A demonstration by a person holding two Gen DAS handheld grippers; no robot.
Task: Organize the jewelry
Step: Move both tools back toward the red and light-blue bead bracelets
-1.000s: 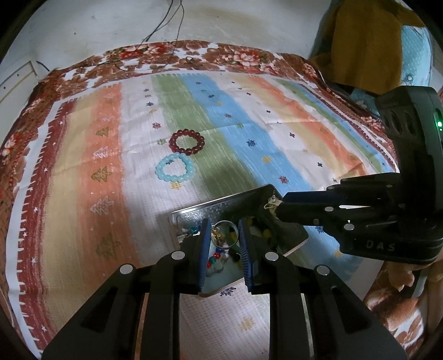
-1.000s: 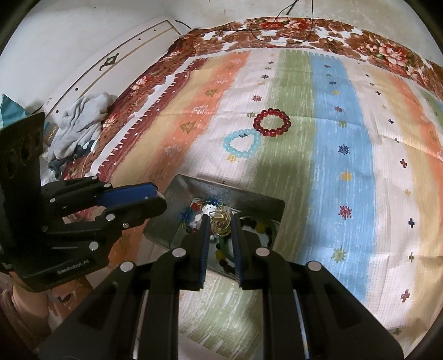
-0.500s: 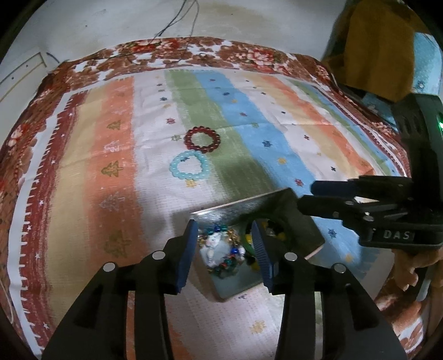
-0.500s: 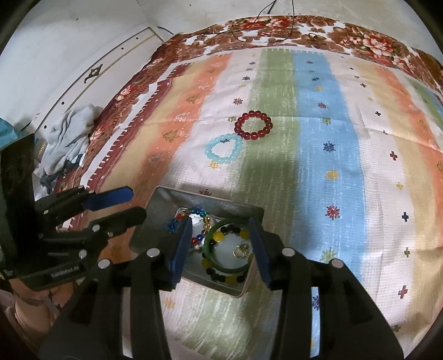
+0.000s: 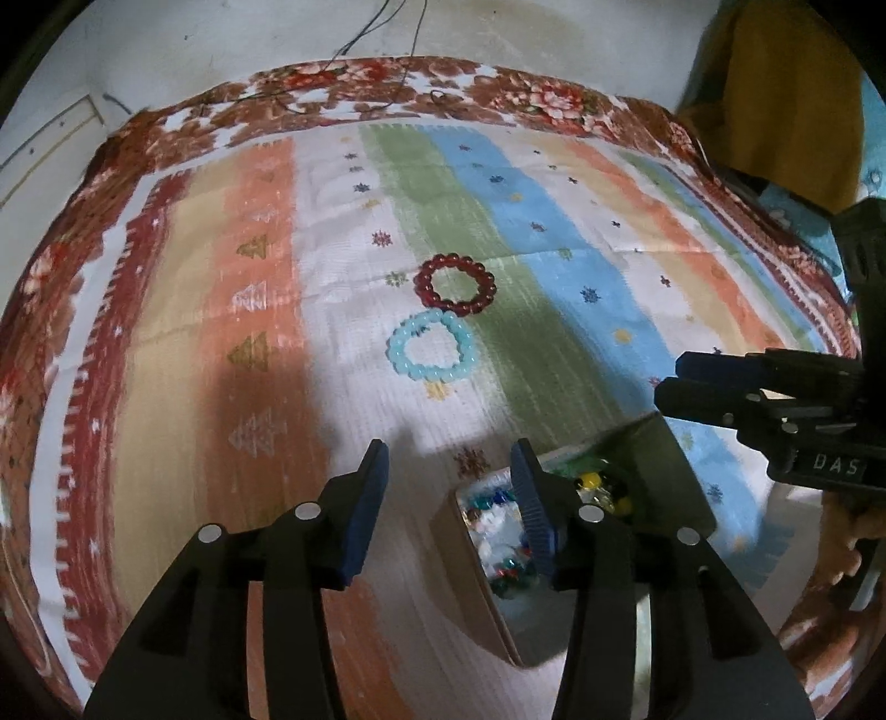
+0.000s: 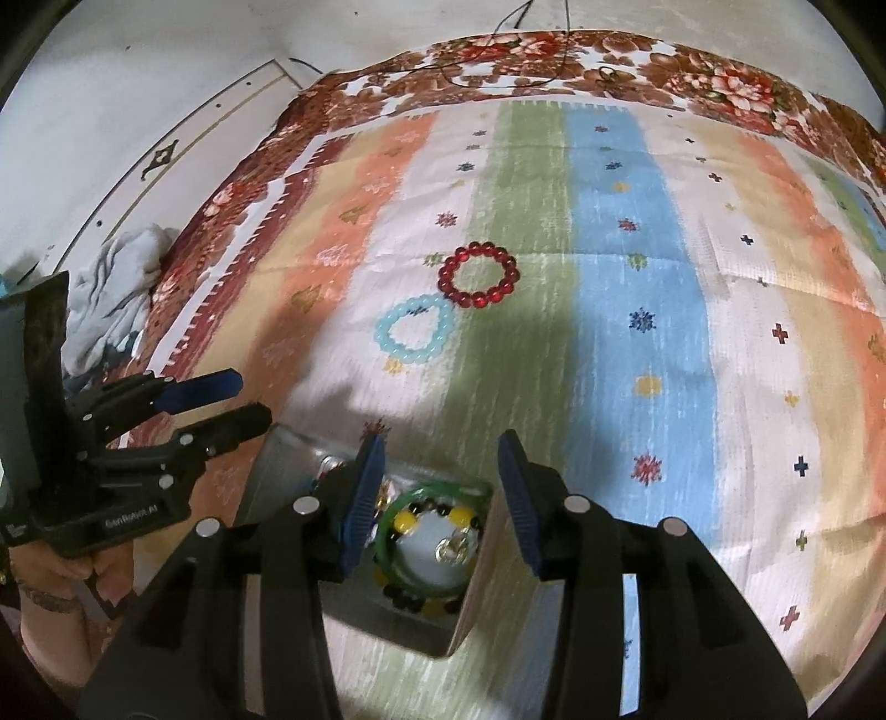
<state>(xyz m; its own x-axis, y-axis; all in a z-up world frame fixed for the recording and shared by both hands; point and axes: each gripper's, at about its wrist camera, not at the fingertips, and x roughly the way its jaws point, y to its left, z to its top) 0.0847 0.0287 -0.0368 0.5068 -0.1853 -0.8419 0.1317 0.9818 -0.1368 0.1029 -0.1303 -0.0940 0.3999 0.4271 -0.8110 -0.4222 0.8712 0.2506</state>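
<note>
A dark red bead bracelet (image 5: 455, 283) (image 6: 479, 274) and a light blue bead bracelet (image 5: 431, 353) (image 6: 413, 331) lie side by side on the striped cloth. A grey metal box (image 5: 673, 476) (image 6: 279, 468) nearer me holds a green bangle (image 6: 387, 526), a black and yellow bead bracelet (image 6: 407, 520) and other beads. My left gripper (image 5: 447, 471) is open and empty, above the cloth just left of the box. My right gripper (image 6: 440, 462) is open and empty, above the box's far edge. Each gripper shows in the other's view.
The striped cloth (image 5: 526, 221) (image 6: 637, 221) has a floral border (image 6: 554, 50) at the far side. A crumpled grey garment (image 6: 111, 288) lies off its left edge. A yellow-brown fabric (image 5: 786, 99) hangs at the far right. Thin wires (image 5: 382, 50) run over the floor beyond.
Both grippers opened over the box and let jewelry fall into it. Both then drew back and rose. The left one shifted left of the box.
</note>
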